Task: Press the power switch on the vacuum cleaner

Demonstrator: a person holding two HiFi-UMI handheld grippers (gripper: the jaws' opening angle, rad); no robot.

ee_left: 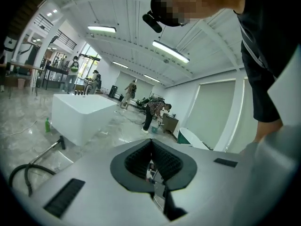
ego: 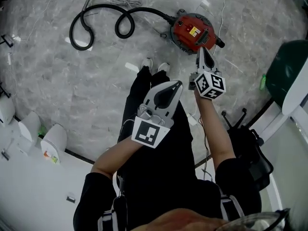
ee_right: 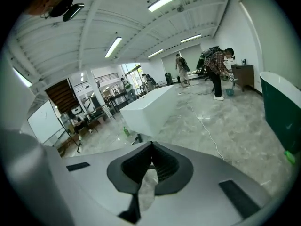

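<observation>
Vacuum cleaner [ego: 191, 31] – red, on the grey marble floor [ego: 57, 81] just ahead of my shoes [ego: 156, 65].

Its black hose [ego: 147, 10] runs off to the left in loose loops. My right gripper [ego: 202, 51] reaches toward the vacuum's near edge, its tip overlapping that edge in the head view – whether it touches I cannot tell. Its jaws are pressed together with nothing between them. My left gripper [ego: 178, 84] hangs lower and nearer my body, well apart from the vacuum, its jaws likewise pressed together on nothing. A green tub [ego: 288, 66] stands to the right.
</observation>
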